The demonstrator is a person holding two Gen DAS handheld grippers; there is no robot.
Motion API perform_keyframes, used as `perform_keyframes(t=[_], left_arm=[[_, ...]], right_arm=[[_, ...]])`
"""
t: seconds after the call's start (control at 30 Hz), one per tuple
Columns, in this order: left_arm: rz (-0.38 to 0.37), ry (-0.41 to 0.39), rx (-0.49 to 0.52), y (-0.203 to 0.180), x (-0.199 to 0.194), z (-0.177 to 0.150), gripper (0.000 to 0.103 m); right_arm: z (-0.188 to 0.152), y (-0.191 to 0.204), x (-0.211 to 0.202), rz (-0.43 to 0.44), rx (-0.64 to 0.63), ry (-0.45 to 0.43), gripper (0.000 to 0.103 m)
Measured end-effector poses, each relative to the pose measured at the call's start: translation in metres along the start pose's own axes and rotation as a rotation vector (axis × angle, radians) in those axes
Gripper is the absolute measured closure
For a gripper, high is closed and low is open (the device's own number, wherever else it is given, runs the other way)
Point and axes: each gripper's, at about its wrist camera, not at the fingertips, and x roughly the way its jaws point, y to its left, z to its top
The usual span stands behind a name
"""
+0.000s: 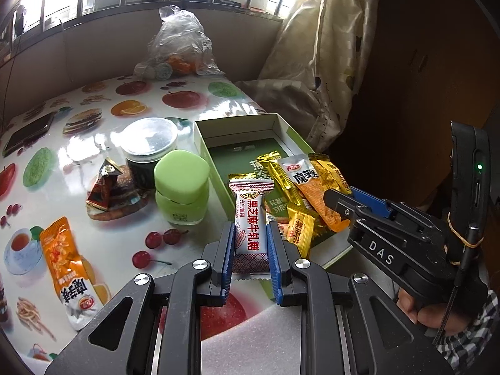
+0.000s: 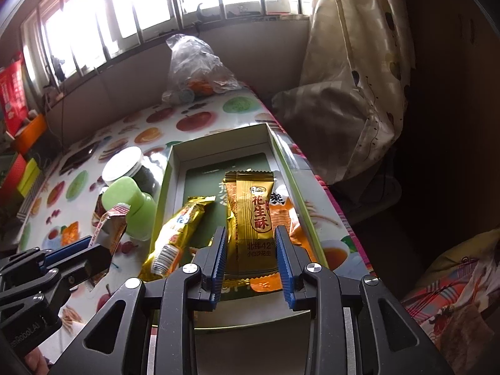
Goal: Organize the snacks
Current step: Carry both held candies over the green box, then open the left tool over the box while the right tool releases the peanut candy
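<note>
- Blue pads of the left gripper (image 1: 250, 250) are clamped on a white candy bar (image 1: 250, 218), carried upright just beside the near corner of the box (image 1: 200, 137).
- Over on the other side, the right gripper (image 2: 251, 257) is clenched around a gold peanut bar (image 2: 253, 218), hanging over the box's near end.
- Inside the box already: a gold packet (image 2: 178, 234) and orange packets (image 1: 315, 187), piled toward the near end, far half bare.
- Left to collect, as I read it: an orange packet (image 1: 68, 268) and a small dark candy (image 1: 104, 184) on the fruit-print table (image 1: 93, 143).
- Green jar (image 1: 181, 184) and dark jar (image 1: 148, 153) stand beside the box; plastic bag (image 1: 178, 43) sits far back.
</note>
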Motion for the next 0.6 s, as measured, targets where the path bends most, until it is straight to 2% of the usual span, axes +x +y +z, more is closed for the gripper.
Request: perform_keyframes(t=[0.27, 0.6], left_arm=[[-0.010, 0.051, 0.027, -0.018, 0.022, -0.002, 0.082], [-0.004, 0.081, 0.024, -0.022, 0.042, 0.000, 0.082]], right_arm=[[-0.004, -0.012, 0.011, -0.016, -0.009, 0.026, 0.074], [-0.007, -0.014, 0.025, -0.014, -0.028, 0.044, 0.074]])
